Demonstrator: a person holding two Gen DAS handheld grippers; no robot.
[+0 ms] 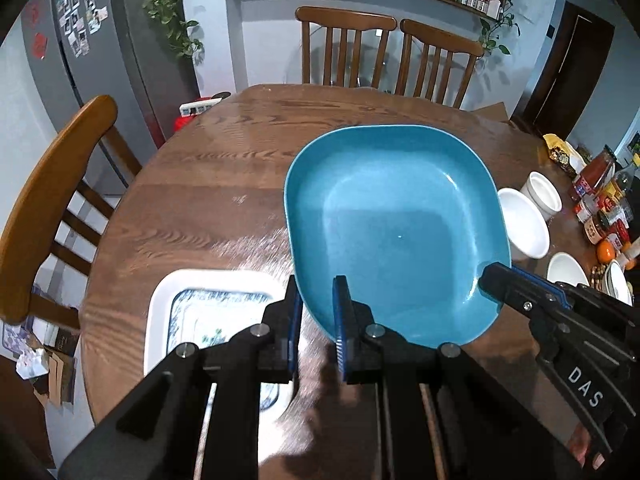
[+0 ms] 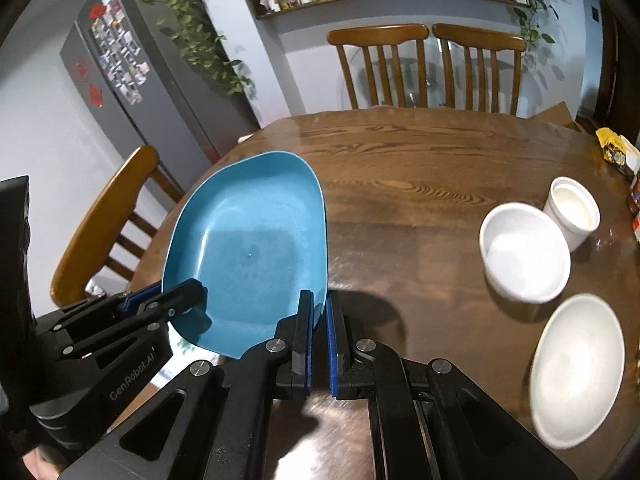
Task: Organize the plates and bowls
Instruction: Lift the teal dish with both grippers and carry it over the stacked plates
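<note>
Both grippers, left (image 1: 318,320) and right (image 2: 319,336), pinch the near rim of the blue plate (image 1: 396,224), lifted above the table (image 1: 224,184); next, probably lower it gently onto the white dish (image 1: 160,312) at near left.

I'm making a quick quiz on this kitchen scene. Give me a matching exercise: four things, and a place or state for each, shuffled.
Things:
1. blue plate
2. white rectangular plate
3. small white cup
4. wooden chairs

Places or states:
A. beyond the table's far edge
B. gripped at its near rim by both grippers
C. lying on the table below the left gripper
D. standing beside a white bowl

Pairs: 1-B, 2-C, 3-D, 4-A
</note>
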